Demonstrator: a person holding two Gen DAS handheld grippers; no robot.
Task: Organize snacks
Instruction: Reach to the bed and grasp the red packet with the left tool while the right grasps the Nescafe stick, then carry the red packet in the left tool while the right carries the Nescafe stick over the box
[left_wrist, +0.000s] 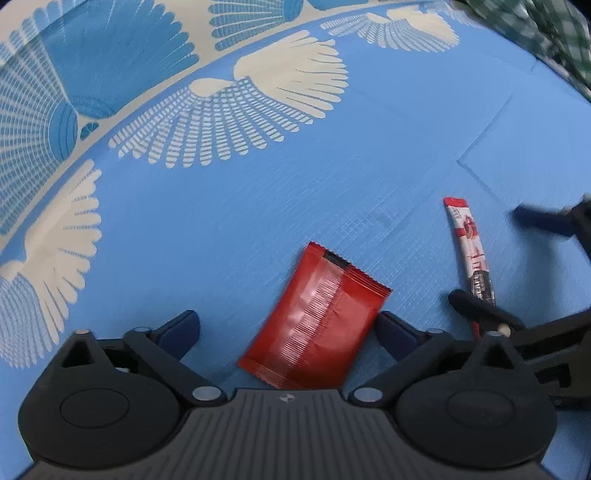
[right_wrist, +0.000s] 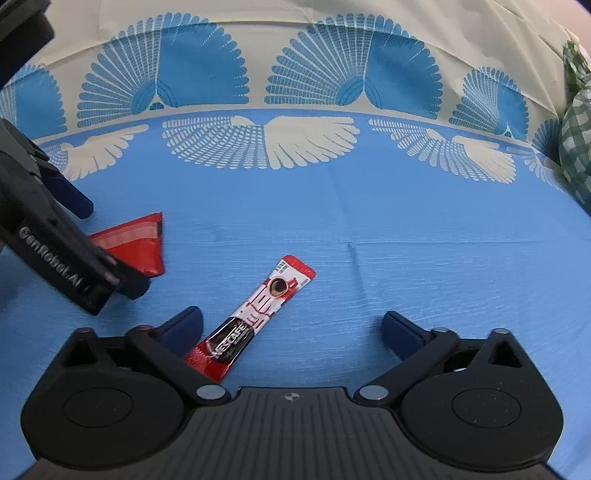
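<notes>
On the blue patterned table (right_wrist: 424, 240) | left tool (left_wrist: 288, 325) released astride red foil sachet (left_wrist: 317, 317) | right tool (right_wrist: 291, 325) released, Nescafé stick (right_wrist: 255, 314) beside left finger | both probably light, crinkly, slippery: pinch mid-body across width

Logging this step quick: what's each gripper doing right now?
Left gripper: open, holding nothing, jaws either side of the red snack packet.
Right gripper: open, empty, over the Nescafe stick.

cloth (right_wrist: 406, 229) blue w/ cream fans | packet (left_wrist: 314, 325) red | stick (right_wrist: 255, 317) red/white/blk
</notes>
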